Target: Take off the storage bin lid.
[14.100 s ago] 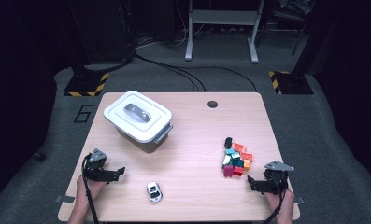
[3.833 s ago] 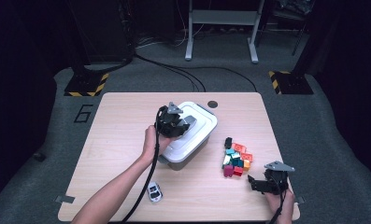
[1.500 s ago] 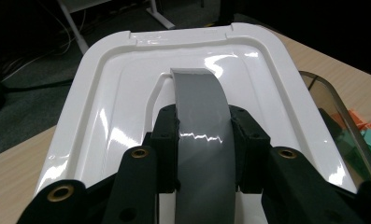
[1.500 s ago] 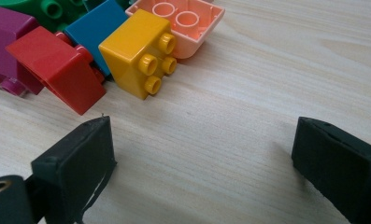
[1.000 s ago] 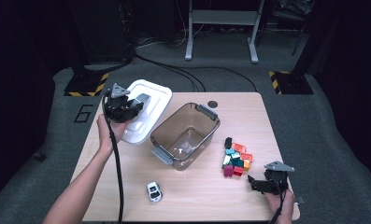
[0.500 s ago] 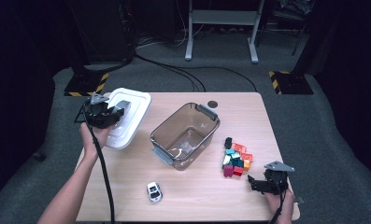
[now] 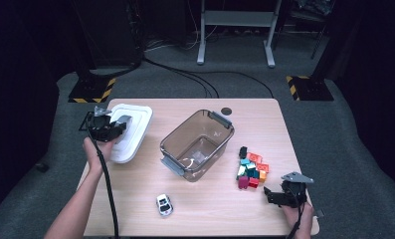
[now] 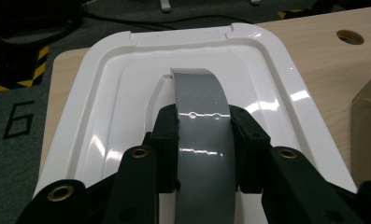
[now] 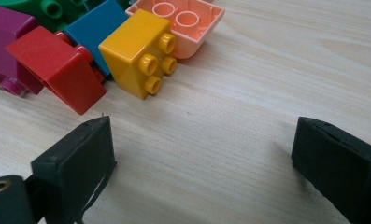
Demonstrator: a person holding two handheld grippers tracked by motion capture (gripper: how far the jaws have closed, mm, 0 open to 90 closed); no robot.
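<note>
right gripper (image 7: 277, 195): jaws wide apart, empty, on table near studded plastic bricks (image 7: 252, 169)
toy car (image 7: 163, 204): small, silver
left gripper (image 8: 203, 140): clamped on lid's grey strap handle (image 8: 199, 112)
lid (image 7: 133, 132): glossy white, table's far-left corner
bin (image 7: 197, 144): clear brown, open
table (image 7: 205, 214): pale wood; grey carpet, dark room

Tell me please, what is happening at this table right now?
A person works with a gripper in each hand. The left gripper is shut on the grey handle of a white lid, holding it at the table's left edge, away from the open clear box in the middle. The right gripper rests open on the table beside a pile of coloured blocks. A small toy car sits near the front.
</note>
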